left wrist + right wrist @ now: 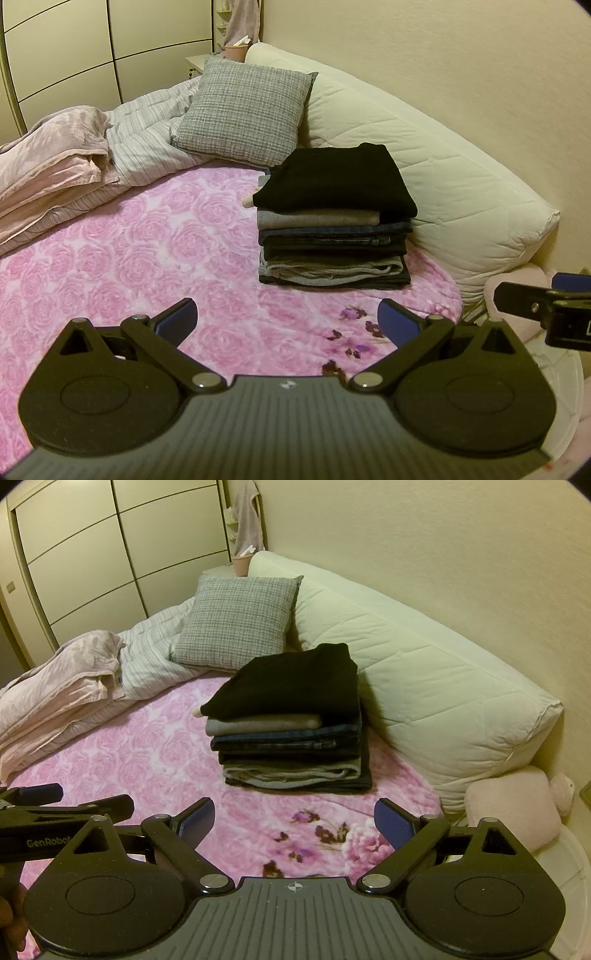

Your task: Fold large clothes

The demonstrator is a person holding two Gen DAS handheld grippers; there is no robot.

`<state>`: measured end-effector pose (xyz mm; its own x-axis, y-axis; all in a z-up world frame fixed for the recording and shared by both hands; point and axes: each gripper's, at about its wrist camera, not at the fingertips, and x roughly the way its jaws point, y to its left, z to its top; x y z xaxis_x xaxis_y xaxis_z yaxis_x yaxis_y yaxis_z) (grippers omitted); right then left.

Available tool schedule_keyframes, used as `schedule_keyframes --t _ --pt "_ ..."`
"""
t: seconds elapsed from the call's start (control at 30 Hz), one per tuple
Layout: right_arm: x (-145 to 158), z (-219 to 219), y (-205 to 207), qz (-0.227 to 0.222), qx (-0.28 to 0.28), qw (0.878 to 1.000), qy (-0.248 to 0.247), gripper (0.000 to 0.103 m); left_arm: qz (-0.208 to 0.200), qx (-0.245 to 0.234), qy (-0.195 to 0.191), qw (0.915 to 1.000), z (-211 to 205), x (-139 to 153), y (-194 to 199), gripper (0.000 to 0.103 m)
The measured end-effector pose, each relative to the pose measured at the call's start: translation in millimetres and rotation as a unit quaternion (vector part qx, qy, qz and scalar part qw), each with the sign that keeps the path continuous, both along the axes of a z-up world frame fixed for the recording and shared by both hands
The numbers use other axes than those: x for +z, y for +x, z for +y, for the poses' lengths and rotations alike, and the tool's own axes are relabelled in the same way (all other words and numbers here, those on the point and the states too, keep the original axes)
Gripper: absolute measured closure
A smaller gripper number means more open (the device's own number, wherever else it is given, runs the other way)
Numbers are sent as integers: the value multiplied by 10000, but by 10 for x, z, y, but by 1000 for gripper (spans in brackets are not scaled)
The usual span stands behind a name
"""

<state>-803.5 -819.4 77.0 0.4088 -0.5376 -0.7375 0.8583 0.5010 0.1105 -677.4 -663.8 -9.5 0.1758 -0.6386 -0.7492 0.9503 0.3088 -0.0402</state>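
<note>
A stack of folded clothes [334,221] [291,720], black garment on top, greys and denim under it, rests on the pink rose-print bedspread [129,251] [129,753] beside the cream bolster. My left gripper [286,319] hovers open over the bedspread, short of the stack, nothing between its blue pads. My right gripper [293,818] is likewise open and empty, in front of the stack. The right gripper also shows at the right edge of the left wrist view, and the left gripper's fingers [40,792] show at the left edge of the right wrist view.
A grey checked cushion [243,110] [236,620] leans behind the stack. A long cream bolster [424,177] [424,686] runs along the wall. Crumpled pink and striped bedding [55,162] [59,686] lies at the left. A pink plush pillow [513,808] sits at the right.
</note>
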Motion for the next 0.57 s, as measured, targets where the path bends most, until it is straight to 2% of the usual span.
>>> schedule_keyframes --t 0.4,0.5,0.57 --pt "-2 -6 0 0 8 10000 -2 13 17 -12 -20 10000 -10 12 20 1" --pt "0 -8 2 0 8 10000 3 13 -176 33 -174 9997 27 35 3 1" --pt "0 -6 2 5 1 10000 3 13 -153 22 -190 9997 22 40 8 1"
